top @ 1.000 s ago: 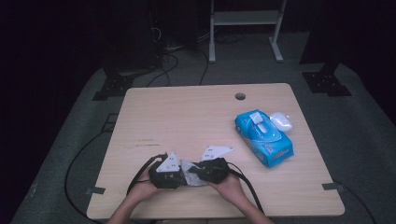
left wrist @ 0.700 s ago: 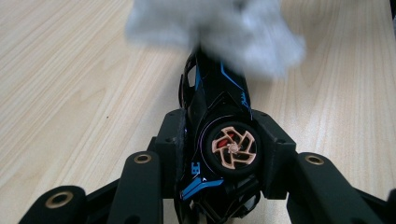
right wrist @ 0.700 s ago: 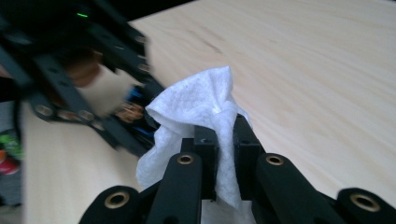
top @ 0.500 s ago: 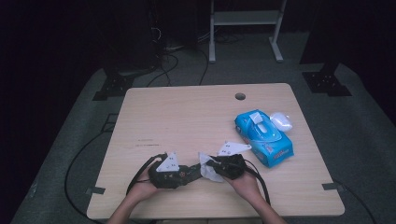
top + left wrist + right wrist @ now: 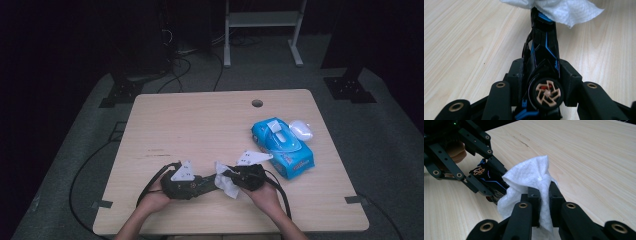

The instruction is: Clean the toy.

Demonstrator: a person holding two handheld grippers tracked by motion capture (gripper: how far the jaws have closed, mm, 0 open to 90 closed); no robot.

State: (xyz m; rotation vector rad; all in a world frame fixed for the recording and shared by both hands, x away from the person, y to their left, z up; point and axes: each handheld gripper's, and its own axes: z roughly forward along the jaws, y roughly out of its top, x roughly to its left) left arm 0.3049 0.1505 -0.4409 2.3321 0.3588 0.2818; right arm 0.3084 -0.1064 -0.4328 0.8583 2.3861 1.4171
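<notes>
My left gripper lies low near the table's front edge, shut on a black toy car with blue stripes. The car's orange-spoked wheel faces the left gripper view. The car's far end sticks out past the jaws. My right gripper faces it from the right, shut on a crumpled white wipe. The wipe rests against that far end of the car, covering its tip.
A blue pack of wipes lies at the right of the wooden table, with a small white case beside it. A cable hole is near the far edge. Cables and a white stand lie beyond the table.
My right gripper has slid to the right with the wipe, drawing it along the car toward its tip. The left gripper and the car have stayed put.
</notes>
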